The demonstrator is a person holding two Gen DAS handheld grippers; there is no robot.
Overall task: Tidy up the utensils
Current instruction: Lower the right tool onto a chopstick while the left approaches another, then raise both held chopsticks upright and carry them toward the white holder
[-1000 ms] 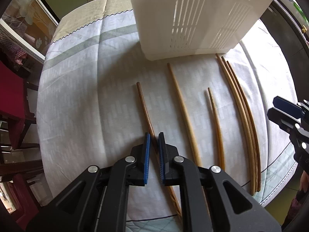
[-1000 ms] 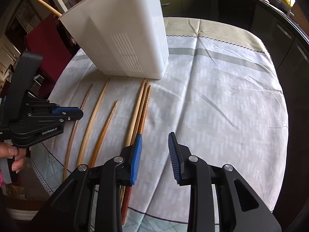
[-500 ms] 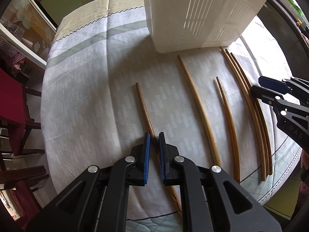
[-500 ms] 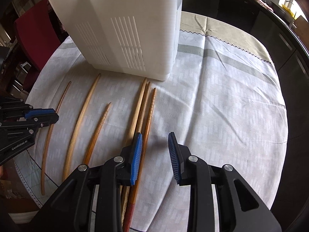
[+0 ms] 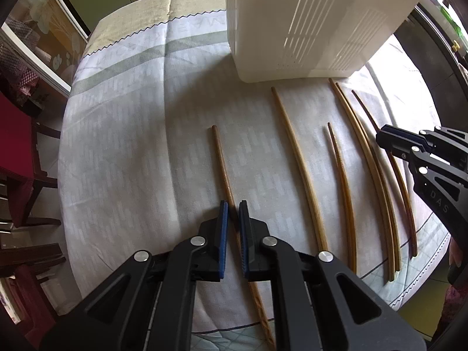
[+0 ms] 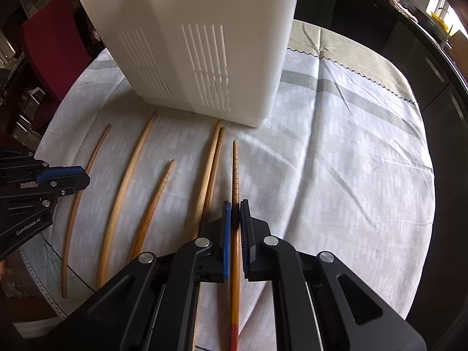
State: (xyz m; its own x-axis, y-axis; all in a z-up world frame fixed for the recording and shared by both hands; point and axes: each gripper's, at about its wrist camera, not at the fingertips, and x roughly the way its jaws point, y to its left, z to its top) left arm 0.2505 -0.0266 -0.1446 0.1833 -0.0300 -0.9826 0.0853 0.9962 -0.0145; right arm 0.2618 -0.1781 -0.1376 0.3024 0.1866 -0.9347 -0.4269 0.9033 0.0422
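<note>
Down at the bottom centre of the right wrist view, the right gripper [image 6: 235, 215] has its blue pads pressed together on a red-tipped chopstick [image 6: 235, 172], which runs straight up the frame from between them, its ridged tip pointing toward the white slotted bin [image 6: 193, 44]. Just left of it lie a pair of pale chopsticks [image 6: 209, 169] side by side and touching, then a short ridged chopstick [image 6: 158, 193], then a long light chopstick [image 6: 128, 181].

Likewise, at the bottom centre of the left wrist view, the left gripper [image 5: 231, 215] is all but closed, its pads clamped on the leftmost chopstick [image 5: 221, 163], a darker stick that passes between them and continues up the frame, well apart from the others. The same gripper shows at the left edge of the right wrist view, over that stick.

All the sticks rest on the table [image 6: 351, 161], covered by a pale patterned cloth, with the bin standing at the upper centre just beyond their tips. A red chair [image 5: 11, 146] sits at the left edge.
</note>
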